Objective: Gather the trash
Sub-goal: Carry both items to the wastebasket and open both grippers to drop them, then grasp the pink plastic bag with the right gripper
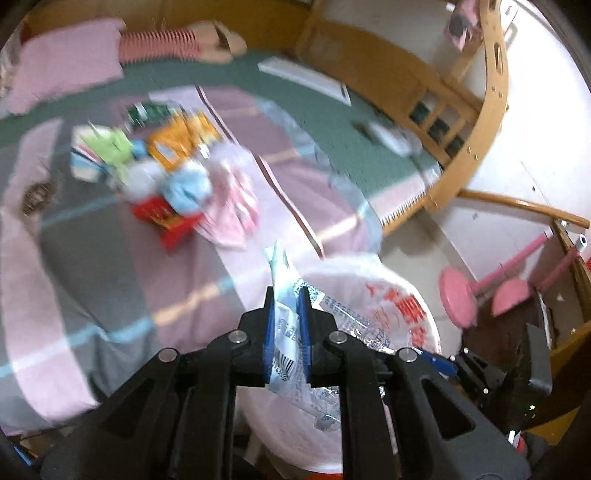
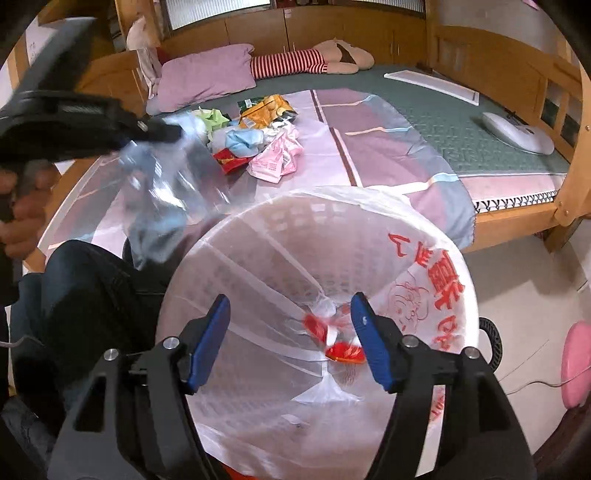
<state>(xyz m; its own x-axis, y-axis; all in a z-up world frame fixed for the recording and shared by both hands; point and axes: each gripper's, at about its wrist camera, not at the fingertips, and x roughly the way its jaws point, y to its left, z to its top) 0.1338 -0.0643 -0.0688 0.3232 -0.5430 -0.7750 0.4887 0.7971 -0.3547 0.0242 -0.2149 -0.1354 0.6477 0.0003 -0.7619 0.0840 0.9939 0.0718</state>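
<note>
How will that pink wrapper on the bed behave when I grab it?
The pink wrapper lies crumpled and creased, so it is probably thin, floppy film that collapses between the pads. It looks light, and may slide on the smooth bedsheet if nudged. A pinch on a raised fold seems safest.

A wooden bed [image 2: 517,221] fills most of the room, with a green mattress cover [image 2: 461,110] and a pink-and-grey striped sheet [image 2: 388,147] spread over it. At its head lie a mauve pillow [image 2: 207,75] and a stuffed doll in red-and-white stripes [image 2: 295,62] — behind them, wooden panelling [image 2: 332,29]. The floor [image 2: 524,280] is pale and smooth — a pink stool [image 1: 458,295] lies tipped on it.
</note>
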